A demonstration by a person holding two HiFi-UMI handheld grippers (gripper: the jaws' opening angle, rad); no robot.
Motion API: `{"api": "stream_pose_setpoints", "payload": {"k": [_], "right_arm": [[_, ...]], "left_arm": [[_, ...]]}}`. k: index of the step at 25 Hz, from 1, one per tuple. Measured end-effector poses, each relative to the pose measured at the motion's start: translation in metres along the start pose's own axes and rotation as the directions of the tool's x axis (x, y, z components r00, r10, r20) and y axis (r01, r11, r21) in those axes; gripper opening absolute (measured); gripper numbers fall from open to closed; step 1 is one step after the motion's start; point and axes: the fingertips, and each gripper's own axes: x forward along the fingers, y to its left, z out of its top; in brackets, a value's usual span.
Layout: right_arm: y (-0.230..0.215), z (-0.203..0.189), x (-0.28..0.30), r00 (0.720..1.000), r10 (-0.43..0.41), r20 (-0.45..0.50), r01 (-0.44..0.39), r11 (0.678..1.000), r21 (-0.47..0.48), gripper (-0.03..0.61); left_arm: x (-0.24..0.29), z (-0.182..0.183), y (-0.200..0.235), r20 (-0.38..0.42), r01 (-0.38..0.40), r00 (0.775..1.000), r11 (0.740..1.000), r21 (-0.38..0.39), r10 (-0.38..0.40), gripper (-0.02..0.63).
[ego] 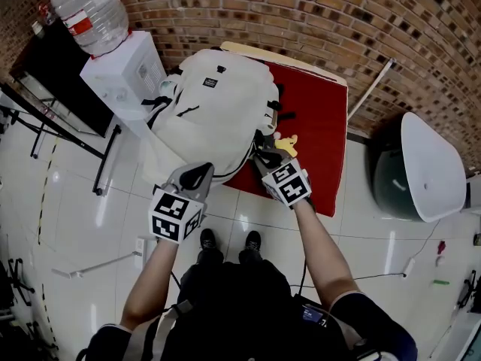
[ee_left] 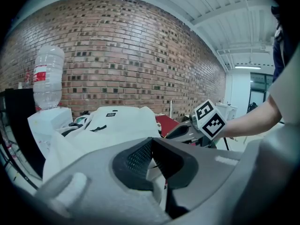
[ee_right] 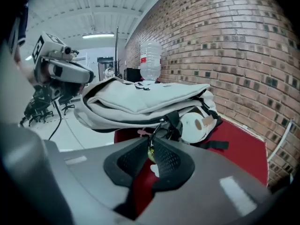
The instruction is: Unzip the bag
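A white backpack [ego: 214,111] lies on a red-covered table [ego: 325,126], its zipped edge toward me. My left gripper [ego: 201,173] is shut at the bag's near edge and seems to pinch the white fabric [ee_left: 117,121]; in the left gripper view its jaws [ee_left: 150,142] meet with no gap. My right gripper [ego: 264,156] is at the bag's right corner. In the right gripper view its jaws [ee_right: 151,144] stand close around the zipper pull [ee_right: 152,141], and a yellow charm [ee_right: 151,153] hangs just under it. The bag [ee_right: 145,100] gapes slightly there, showing a white round item [ee_right: 194,125].
A water dispenser [ego: 124,74] with a large bottle [ego: 94,6] stands against the bag's left side. A black rack [ego: 52,81] is further left. A white and green tub-like object [ego: 428,164] sits on the floor at right. A brick wall [ego: 338,21] runs behind the table.
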Motion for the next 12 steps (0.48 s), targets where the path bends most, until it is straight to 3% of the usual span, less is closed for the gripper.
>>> {"api": "stream_pose_setpoints", "payload": {"k": [12], "right_arm": [[0.044,0.012,-0.031,0.996,0.087,0.001,-0.087,0.996,0.034,0.041]], "left_arm": [[0.000,-0.008,-0.004,0.001,0.030,1.000,0.999,-0.009,-0.030,0.002]]}}
